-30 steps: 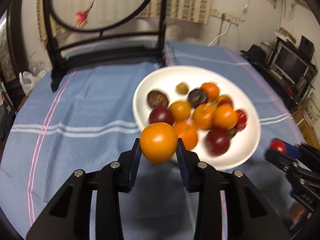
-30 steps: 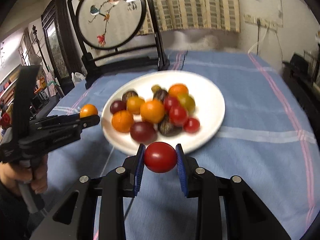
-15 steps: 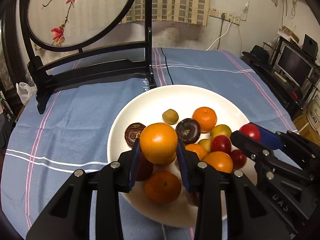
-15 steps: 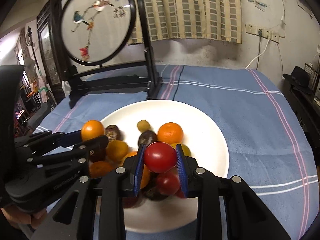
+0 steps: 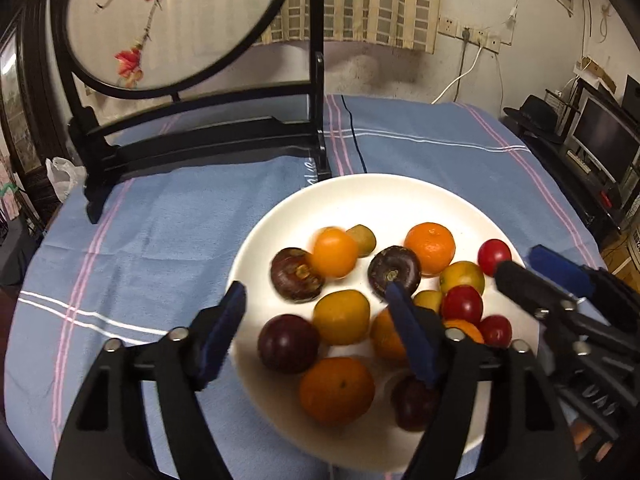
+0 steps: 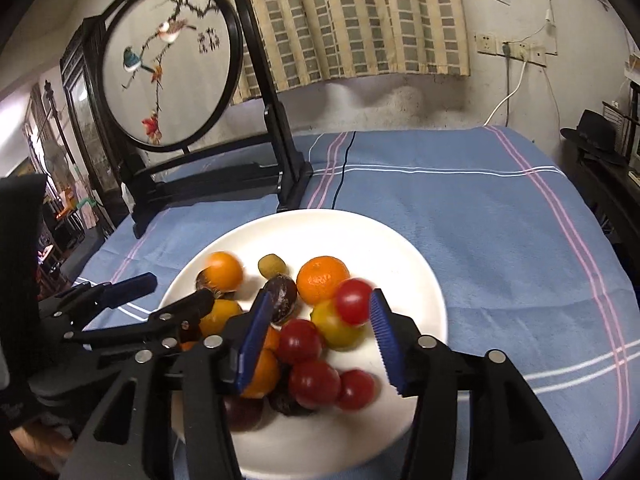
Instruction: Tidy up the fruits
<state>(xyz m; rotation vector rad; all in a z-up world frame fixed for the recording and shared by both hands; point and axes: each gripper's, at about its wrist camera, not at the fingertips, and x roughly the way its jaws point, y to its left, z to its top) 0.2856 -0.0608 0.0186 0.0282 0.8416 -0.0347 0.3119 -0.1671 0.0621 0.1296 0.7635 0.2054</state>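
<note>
A white plate (image 5: 360,188) (image 6: 404,252) on the blue cloth holds several oranges, red tomatoes and dark purple fruits. My left gripper (image 5: 316,296) hovers over the plate's left side with its jaws opening. An orange (image 5: 334,253) (image 6: 224,270), blurred, lies free beyond the fingertips, touching neither pad. My right gripper (image 6: 318,304) is over the plate's right half, jaws opening too. A blurred red tomato (image 6: 354,300) sits loose between them, close to the right pad. Each gripper shows in the other's view: the right gripper (image 5: 520,262), the left gripper (image 6: 168,292).
A round embroidered screen (image 5: 180,20) (image 6: 168,64) in a black stand (image 5: 200,140) rises behind the plate at the back left. The blue striped tablecloth (image 6: 500,240) stretches to the right. A hat and a monitor (image 5: 604,140) stand off the table's right side.
Both grippers moved in over the plate and their jaws have spread. The orange left the left gripper and the red tomato is no longer pinched by the right gripper.
</note>
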